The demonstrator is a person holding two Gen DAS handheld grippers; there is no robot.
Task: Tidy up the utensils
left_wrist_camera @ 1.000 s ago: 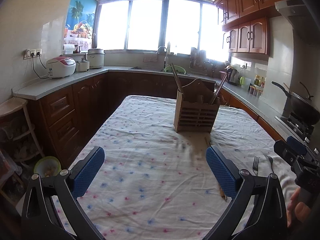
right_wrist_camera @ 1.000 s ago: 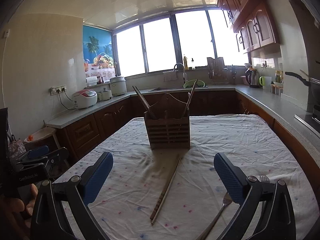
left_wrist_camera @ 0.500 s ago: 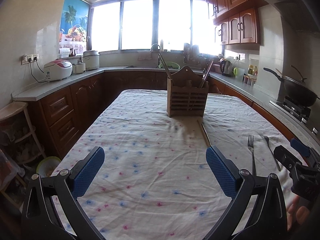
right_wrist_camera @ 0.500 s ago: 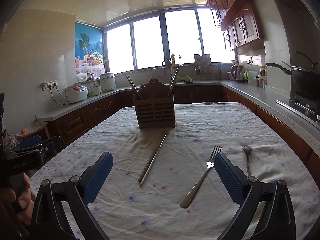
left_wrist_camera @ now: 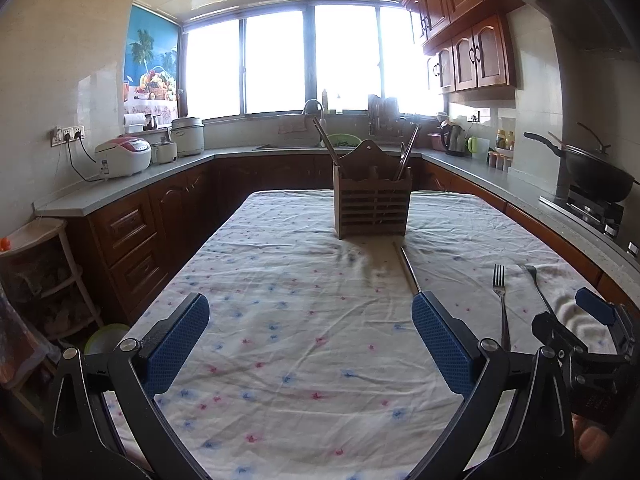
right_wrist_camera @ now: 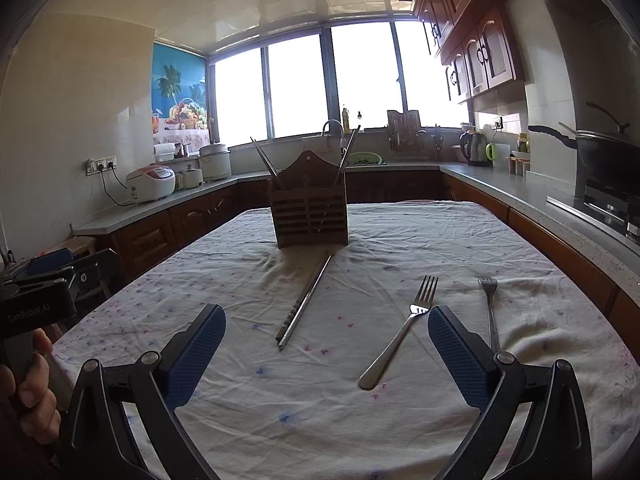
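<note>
Both the left tool [left_wrist_camera: 310, 338] and right tool [right_wrist_camera: 326, 350] gape empty above forks [right_wrist_camera: 400, 336] and chopsticks [right_wrist_camera: 306, 300]

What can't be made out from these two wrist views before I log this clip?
- Wooden utensil holder: both views face its slatted front, so its inside and compartments are hidden; only sticks poke out the top.
- Chopsticks on the tablecloth: left wrist view, near ends hidden behind the left gripper finger.
- Smaller fork: right wrist view, handle end hidden behind the right gripper finger.
</note>
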